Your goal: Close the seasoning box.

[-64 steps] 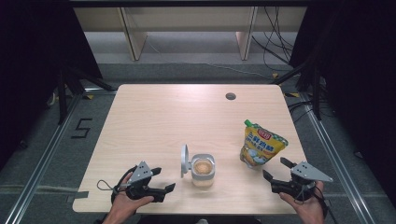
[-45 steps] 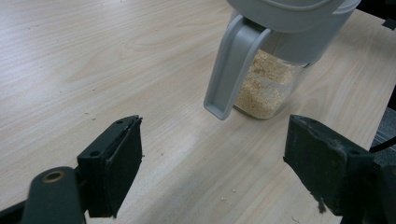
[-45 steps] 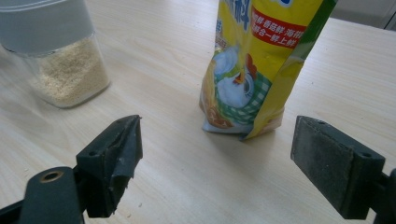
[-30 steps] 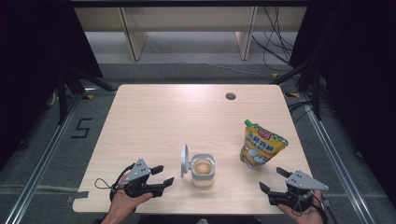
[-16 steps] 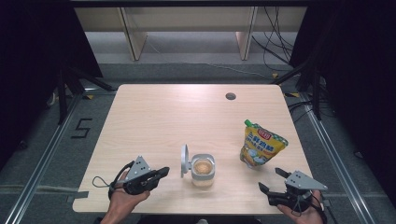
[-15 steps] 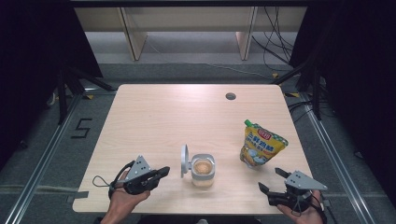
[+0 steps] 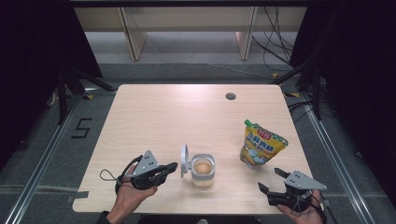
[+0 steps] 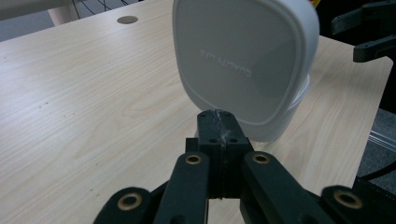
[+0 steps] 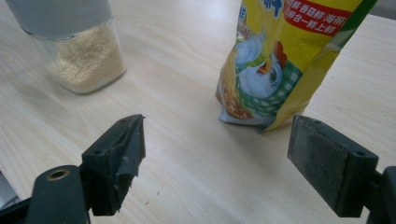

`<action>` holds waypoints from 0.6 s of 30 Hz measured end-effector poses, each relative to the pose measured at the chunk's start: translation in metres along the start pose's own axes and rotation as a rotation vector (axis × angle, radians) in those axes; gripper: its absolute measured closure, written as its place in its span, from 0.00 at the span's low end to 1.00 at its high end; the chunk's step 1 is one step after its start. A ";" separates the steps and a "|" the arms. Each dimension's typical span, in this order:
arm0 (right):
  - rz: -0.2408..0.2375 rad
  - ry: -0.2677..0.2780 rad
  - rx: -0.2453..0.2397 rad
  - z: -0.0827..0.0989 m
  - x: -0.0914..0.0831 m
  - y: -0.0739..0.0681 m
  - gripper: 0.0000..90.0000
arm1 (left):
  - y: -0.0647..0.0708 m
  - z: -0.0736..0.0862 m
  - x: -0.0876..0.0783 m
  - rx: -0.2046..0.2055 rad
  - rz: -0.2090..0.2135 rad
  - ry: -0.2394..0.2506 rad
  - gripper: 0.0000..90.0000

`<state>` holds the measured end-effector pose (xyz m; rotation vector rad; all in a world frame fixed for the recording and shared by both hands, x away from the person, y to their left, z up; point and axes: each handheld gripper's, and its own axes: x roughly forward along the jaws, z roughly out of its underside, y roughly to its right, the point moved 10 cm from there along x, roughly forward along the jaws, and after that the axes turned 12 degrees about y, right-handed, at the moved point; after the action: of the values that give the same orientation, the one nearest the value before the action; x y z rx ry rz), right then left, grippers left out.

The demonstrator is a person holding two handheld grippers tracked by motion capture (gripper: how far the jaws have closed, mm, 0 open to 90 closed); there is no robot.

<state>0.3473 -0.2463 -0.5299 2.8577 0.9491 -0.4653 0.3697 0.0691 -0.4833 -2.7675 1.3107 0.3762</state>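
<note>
A clear jar [image 7: 203, 169] of beige granules stands near the table's front edge, its white hinged lid [image 7: 185, 161] upright on its left side. My left gripper [image 7: 173, 165] points at that lid from the left, shut with nothing between its jaws. In the left gripper view the closed tips [image 8: 218, 119] sit just short of the lid's face [image 8: 243, 60]. A yellow pouch [image 7: 261, 149] with a chicken picture stands to the right. My right gripper [image 7: 268, 178] is open at the front right, aimed between the jar [image 9: 84, 60] and the pouch [image 9: 280, 60].
The light wooden table [image 7: 163, 116] has a round cable hole [image 7: 230, 96] near its far edge. Pale shelving [image 7: 187, 28] stands beyond the table. Dark floor and metal rails run along both sides.
My left gripper's jaws have closed on nothing, and the hand has risen a little toward the lid. The right gripper drew back toward the table's front edge, then kept still.
</note>
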 end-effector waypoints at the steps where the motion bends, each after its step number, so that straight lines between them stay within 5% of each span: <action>1: 0.001 0.004 0.004 0.000 0.000 0.000 0.22 | 0.001 -0.001 0.001 -0.001 0.000 -0.001 0.99; 9: 0.011 -0.008 0.032 0.001 -0.001 -0.002 0.22 | 0.006 -0.006 0.007 0.018 0.019 -0.006 0.99; 10: -0.003 -0.002 -0.008 0.001 0.001 0.001 0.22 | 0.007 -0.007 0.009 0.012 0.022 -0.006 0.99; 13: 0.009 -0.007 0.031 0.001 -0.001 -0.003 0.22 | 0.008 -0.009 0.011 0.021 0.025 -0.007 0.99; 18: -0.002 0.007 -0.019 -0.001 0.001 0.001 0.22 | 0.011 -0.011 0.014 0.030 0.033 -0.004 0.99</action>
<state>0.3488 -0.2469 -0.5295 2.8436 0.9526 -0.4437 0.3720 0.0503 -0.4755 -2.7225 1.3519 0.3608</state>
